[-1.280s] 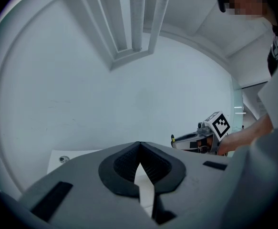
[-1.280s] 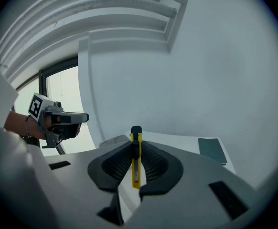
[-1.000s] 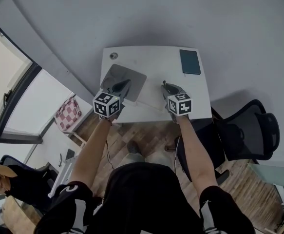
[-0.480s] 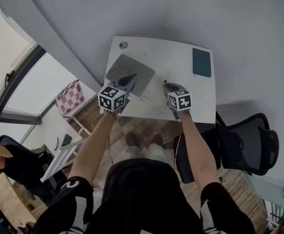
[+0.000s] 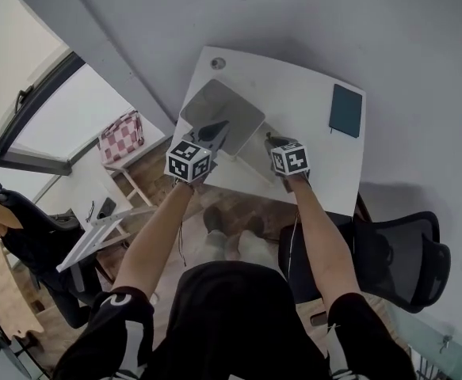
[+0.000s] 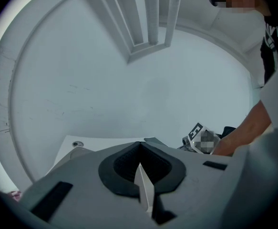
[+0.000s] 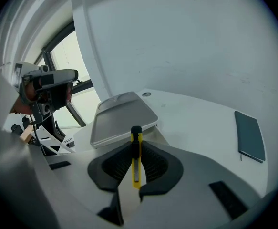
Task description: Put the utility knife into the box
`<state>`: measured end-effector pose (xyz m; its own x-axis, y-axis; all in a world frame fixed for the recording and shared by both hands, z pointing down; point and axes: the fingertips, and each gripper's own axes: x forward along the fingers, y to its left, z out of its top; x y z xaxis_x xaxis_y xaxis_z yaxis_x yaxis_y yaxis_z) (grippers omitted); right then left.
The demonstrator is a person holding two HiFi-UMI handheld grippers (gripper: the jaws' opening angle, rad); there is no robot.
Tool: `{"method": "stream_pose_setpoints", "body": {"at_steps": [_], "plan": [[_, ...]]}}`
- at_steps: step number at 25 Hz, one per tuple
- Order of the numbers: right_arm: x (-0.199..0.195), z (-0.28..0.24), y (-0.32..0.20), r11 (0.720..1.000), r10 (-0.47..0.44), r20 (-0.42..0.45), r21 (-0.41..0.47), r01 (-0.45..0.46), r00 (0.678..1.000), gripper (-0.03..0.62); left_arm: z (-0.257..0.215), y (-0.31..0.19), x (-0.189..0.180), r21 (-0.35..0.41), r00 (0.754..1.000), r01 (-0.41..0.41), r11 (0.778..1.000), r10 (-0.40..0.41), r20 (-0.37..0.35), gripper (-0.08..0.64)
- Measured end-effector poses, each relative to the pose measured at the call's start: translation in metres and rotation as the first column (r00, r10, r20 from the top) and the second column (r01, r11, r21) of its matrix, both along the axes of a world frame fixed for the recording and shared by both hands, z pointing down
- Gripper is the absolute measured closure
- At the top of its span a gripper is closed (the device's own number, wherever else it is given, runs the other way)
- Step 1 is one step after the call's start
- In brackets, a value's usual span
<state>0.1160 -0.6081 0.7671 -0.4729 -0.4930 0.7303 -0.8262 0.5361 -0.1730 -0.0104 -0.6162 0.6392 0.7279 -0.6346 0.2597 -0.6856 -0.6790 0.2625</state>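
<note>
Between the right gripper's [image 7: 136,146] jaws stands the utility knife [image 7: 136,162], yellow with a black end. Both ribbed pads pinch it, and its black end juts out towards the near rim of the box [image 7: 122,119]. The knife is outside the box, on its right side.

The left gripper's [image 6: 139,146] jaws are closed on a thin pale piece [image 6: 144,191] seen edge-on; what it is cannot be told. In the head view that gripper's tips lie over the near edge of the box, and the right gripper sits just to the right of the box.

The box is shallow and grey, on the left end of the white table [image 7: 196,120]. Well to the right of the box lies a dark green notebook [image 7: 251,136]. Farther right of the box, off the table, stands a black mesh chair [image 5: 405,252]. Left of the box, lower down, is a pink checked bag [image 5: 122,137].
</note>
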Motion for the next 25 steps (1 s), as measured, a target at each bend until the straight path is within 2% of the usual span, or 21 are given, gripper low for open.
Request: {"method": "stream_pose_setpoints", "body": {"at_steps": [7,17,25], "plan": [[-0.007,0.033,-0.002,0.996,-0.049,-0.021,-0.081,0.047,0.999,0.52,0.016,-0.007,-0.005,-0.016,0.999,0.046,0.999,-0.046,-0.005,0.535],[-0.013,0.064,-0.005,0.984,-0.067,-0.071,-0.169,0.054,0.995,0.518,0.033,-0.012,-0.018,-0.045,0.995,0.1,0.994,-0.101,-0.017,0.535],[-0.02,0.08,0.004,0.975,-0.083,-0.041,-0.212,0.073,0.996,0.514,0.044,-0.003,-0.022,-0.069,0.994,0.109,0.992,-0.11,-0.005,0.535]]}}
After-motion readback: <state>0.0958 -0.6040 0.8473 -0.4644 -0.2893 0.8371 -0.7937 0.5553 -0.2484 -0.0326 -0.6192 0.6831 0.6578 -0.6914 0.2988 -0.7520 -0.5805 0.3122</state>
